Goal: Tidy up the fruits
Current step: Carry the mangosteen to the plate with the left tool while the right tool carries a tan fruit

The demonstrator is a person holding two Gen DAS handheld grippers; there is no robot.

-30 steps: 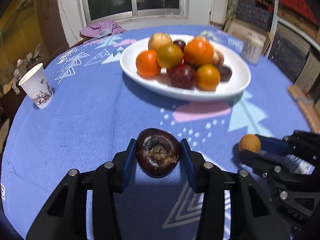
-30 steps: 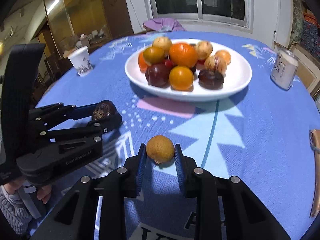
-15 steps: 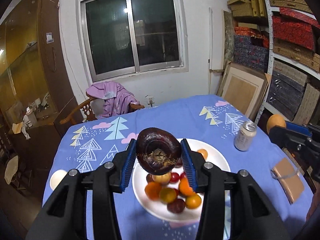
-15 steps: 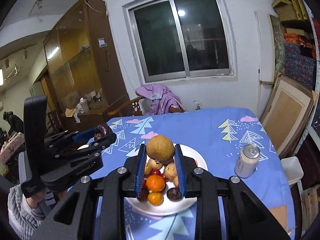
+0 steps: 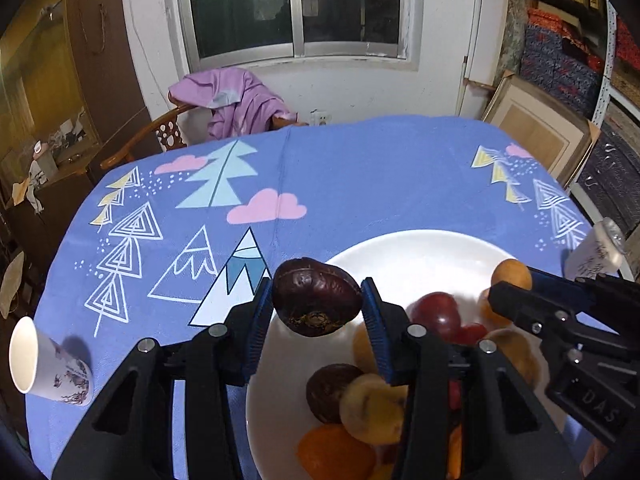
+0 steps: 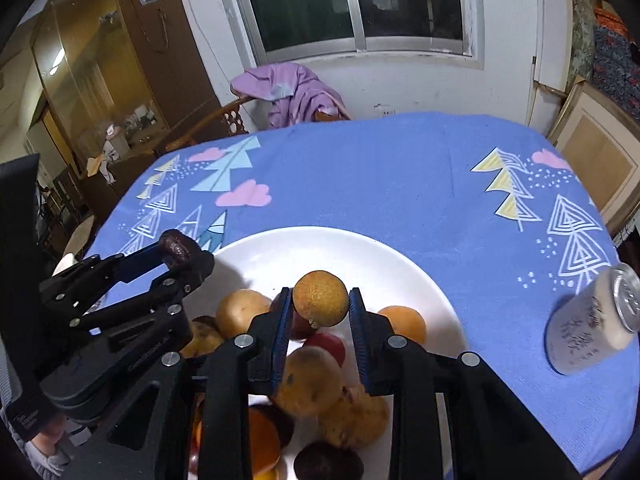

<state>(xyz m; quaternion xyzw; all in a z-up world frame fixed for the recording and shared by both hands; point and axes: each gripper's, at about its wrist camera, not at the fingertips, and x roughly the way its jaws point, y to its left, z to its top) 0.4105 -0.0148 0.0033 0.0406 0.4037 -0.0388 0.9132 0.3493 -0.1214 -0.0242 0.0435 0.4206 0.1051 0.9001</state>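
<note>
My left gripper point(image 5: 317, 304) is shut on a dark purple wrinkled fruit point(image 5: 316, 300) and holds it over the left rim of the white plate point(image 5: 416, 256). My right gripper point(image 6: 320, 300) is shut on a small brownish-orange round fruit point(image 6: 320, 298) above the pile of fruit point(image 6: 316, 376) on the same plate point(image 6: 360, 256). In the right wrist view the left gripper point(image 6: 176, 252) shows at the left with its dark fruit point(image 6: 176, 245). In the left wrist view the right gripper point(image 5: 514, 286) comes in from the right with its orange fruit point(image 5: 511, 275).
A blue patterned tablecloth point(image 5: 360, 168) covers the table. A paper cup point(image 5: 44, 364) stands at the left edge and a drink can point(image 6: 588, 324) right of the plate. Behind the table is a wooden chair with a purple cloth point(image 5: 236, 100). Frames and shelves crowd the right side.
Both grippers lifted their fruits off the tablecloth and carried them forward. They now hang over the plate, which was ahead of them a second ago. Both grips are unchanged.
</note>
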